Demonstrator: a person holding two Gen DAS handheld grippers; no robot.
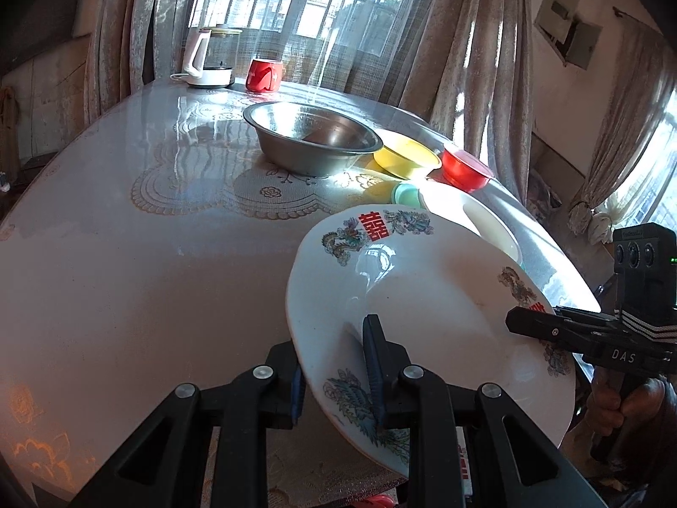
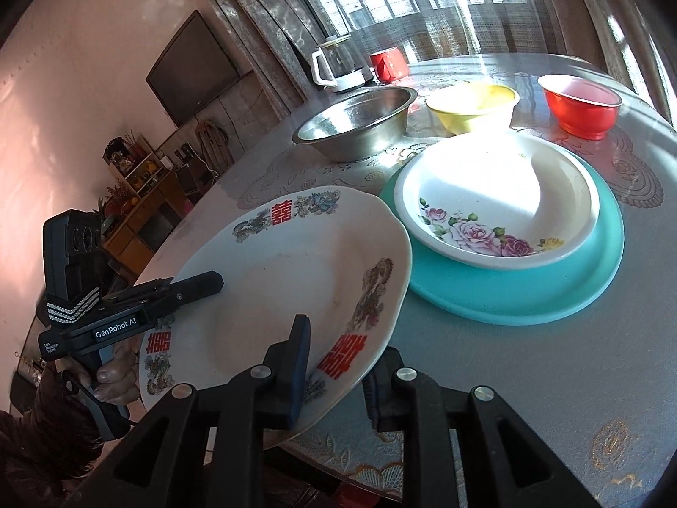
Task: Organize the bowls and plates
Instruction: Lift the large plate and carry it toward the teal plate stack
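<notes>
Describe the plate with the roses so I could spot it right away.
On the round table, find the big teal plate near the front edge. The rose plate sits on top of it: white and deep. Unlike the dragon plate beside it, it has pink roses and no red characters.

Glossy, perhaps ceramic plate (image 1: 423, 296); metal basin (image 1: 313, 139)

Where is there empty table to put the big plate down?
Bare table lies left of the dragon plate, in front of the steel basin. It is crowded on the right: yellow bowl, red bowl, and rose dish on the teal plate.
</notes>
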